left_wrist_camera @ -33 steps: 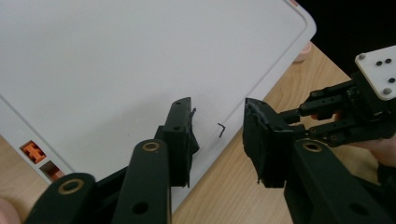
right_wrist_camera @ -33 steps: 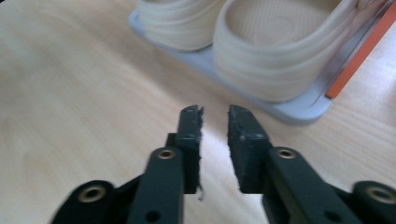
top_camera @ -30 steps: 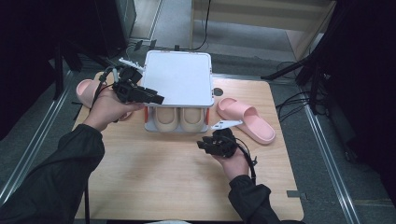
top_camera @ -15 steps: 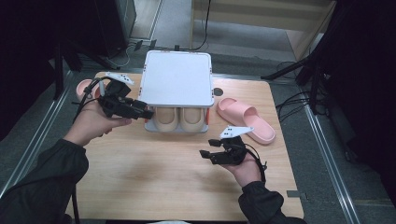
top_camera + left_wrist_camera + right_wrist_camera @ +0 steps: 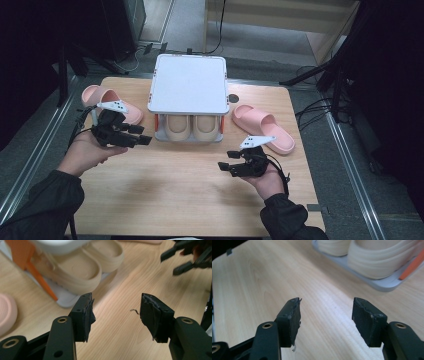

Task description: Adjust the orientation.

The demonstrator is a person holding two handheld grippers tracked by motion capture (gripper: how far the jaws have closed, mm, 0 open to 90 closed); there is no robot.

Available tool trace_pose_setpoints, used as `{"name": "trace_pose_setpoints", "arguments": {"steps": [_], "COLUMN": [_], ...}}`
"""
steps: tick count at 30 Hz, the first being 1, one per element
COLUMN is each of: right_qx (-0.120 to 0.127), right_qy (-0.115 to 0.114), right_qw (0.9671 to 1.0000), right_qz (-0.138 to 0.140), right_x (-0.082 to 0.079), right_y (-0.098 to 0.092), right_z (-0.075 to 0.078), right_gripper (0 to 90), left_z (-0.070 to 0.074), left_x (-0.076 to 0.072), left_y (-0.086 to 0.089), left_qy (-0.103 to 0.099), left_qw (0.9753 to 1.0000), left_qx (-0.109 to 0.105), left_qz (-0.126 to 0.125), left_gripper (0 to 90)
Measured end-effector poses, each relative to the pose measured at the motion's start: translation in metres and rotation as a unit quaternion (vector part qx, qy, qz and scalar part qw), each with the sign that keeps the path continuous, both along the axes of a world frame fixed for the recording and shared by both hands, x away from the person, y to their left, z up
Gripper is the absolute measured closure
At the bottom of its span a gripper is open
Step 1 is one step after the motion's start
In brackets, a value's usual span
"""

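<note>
We see the light wooden table [image 5: 165,200] carrying a white two-tier shoe rack [image 5: 188,85] with beige slippers [image 5: 192,127] on its lower shelf. Left gripper [image 5: 143,138], jaws wide and empty, points at it; right gripper [image 5: 226,161], likewise wide, hovers in front.
</note>
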State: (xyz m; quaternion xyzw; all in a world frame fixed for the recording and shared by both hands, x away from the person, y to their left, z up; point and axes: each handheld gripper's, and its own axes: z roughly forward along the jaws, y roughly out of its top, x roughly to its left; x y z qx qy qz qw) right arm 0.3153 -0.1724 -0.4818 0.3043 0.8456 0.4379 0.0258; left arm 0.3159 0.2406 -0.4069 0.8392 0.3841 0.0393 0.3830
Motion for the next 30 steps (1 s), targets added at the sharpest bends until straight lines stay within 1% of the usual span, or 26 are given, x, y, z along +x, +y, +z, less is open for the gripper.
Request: {"name": "trace_pose_setpoints", "arguments": {"steps": [1, 2, 4, 5, 6, 7, 8, 10, 13, 14, 15, 16, 17, 18, 20, 21, 22, 24, 25, 26, 28, 29, 30], "right_qx": [0.002, 0.003, 0.008, 0.009, 0.01, 0.01, 0.01, 0.012, 0.013, 0.013, 0.012, 0.01, 0.007, 0.004, 0.002, 0.002, 0.001, 0.003, 0.004, 0.004, 0.005, 0.006, 0.006], "right_qy": [-0.007, -0.003, -0.002, -0.003, -0.001, -0.001, -0.001, -0.003, -0.004, -0.005, -0.005, -0.006, -0.005, -0.006, -0.005, -0.005, -0.007, -0.009, -0.008, -0.009, -0.008, -0.008, -0.008], "right_qw": [1.0, 1.0, 0.9999, 0.9999, 0.9999, 0.9999, 0.9999, 0.9998, 0.9998, 0.9998, 0.9999, 0.9999, 0.9999, 0.9999, 1.0, 1.0, 1.0, 0.9999, 0.9999, 0.9999, 0.9999, 0.9998, 0.9998], "right_qz": [-0.001, -0.004, -0.008, -0.009, -0.01, -0.01, -0.01, -0.012, -0.015, -0.012, -0.011, -0.009, -0.009, -0.007, -0.006, -0.006, -0.006, -0.007, -0.01, -0.01, -0.014, -0.015, -0.015], "right_x": [0.001, 0.001, 0.002, 0.003, 0.003, 0.003, 0.003, 0.003, 0.002, 0.002, 0.002, 0.002, 0.001, 0.001, 0.0, 0.0, -0.001, -0.002, -0.002, -0.002, -0.003, -0.003, -0.003], "right_y": [-0.002, -0.002, -0.003, -0.004, -0.004, -0.004, -0.005, -0.005, -0.005, -0.005, -0.004, -0.004, -0.003, -0.003, -0.002, -0.002, -0.003, -0.004, -0.005, -0.006, -0.008, -0.009, -0.009], "right_z": [0.001, 0.001, 0.002, 0.002, 0.002, 0.002, 0.002, 0.003, 0.004, 0.003, 0.003, 0.003, 0.003, 0.002, 0.002, 0.002, 0.003, 0.003, 0.003, 0.003, 0.003, 0.003, 0.003], "right_gripper": [41.7, 41.9, 42.1, 42.1, 42.1, 42.1, 42.1, 42.1, 42.0, 42.0, 42.0, 42.0, 42.0, 42.0, 41.9, 41.9, 41.8, 41.8, 41.8, 41.8, 41.8, 41.8, 41.8], "left_z": [-0.004, -0.01, -0.016, -0.016, -0.024, -0.024, -0.032, -0.041, -0.053, -0.056, -0.057, -0.057, -0.058, -0.059, -0.061, -0.061, -0.063, -0.064, -0.065, -0.066, -0.068, -0.068, -0.069], "left_x": [0.0, 0.0, 0.002, 0.002, 0.003, 0.003, 0.005, 0.007, 0.011, 0.013, 0.014, 0.014, 0.019, 0.021, 0.027, 0.027, 0.033, 0.039, 0.042, 0.045, 0.052, 0.052, 0.056], "left_y": [0.003, 0.007, 0.013, 0.013, 0.019, 0.019, 0.026, 0.035, 0.051, 0.056, 0.061, 0.061, 0.07, 0.075, 0.082, 0.082, 0.089, 0.095, 0.097, 0.1, 0.105, 0.105, 0.108], "left_qy": [0.0, -0.003, -0.001, -0.001, -0.002, -0.002, 0.0, 0.007, 0.02, 0.021, 0.021, 0.021, 0.017, 0.014, 0.018, 0.018, 0.02, 0.024, 0.022, 0.024, 0.027, 0.027, 0.027], "left_qw": [1.0, 1.0, 0.9999, 0.9999, 0.9999, 0.9999, 0.9998, 0.9997, 0.9987, 0.9984, 0.9977, 0.9977, 0.9962, 0.9952, 0.9932, 0.9932, 0.9908, 0.9894, 0.9887, 0.9879, 0.9855, 0.9855, 0.9838], "left_qx": [0.004, 0.002, -0.001, -0.001, -0.003, -0.003, 0.001, 0.002, 0.002, 0.004, 0.005, 0.005, 0.002, 0.001, 0.005, 0.005, 0.015, 0.017, 0.021, 0.025, 0.032, 0.032, 0.035], "left_qz": [0.001, 0.003, 0.01, 0.01, 0.016, 0.016, 0.021, 0.025, 0.047, 0.053, 0.064, 0.064, 0.086, 0.097, 0.115, 0.115, 0.133, 0.142, 0.147, 0.151, 0.165, 0.165, 0.174], "left_gripper": [44.0, 44.3, 44.4, 44.4, 44.5, 44.5, 44.7, 45.5, 46.9, 46.9, 46.9, 47.1, 47.1, 47.1, 47.5, 47.6, 47.8, 47.4, 47.4, 47.4, 47.1, 46.9, 46.9]}}
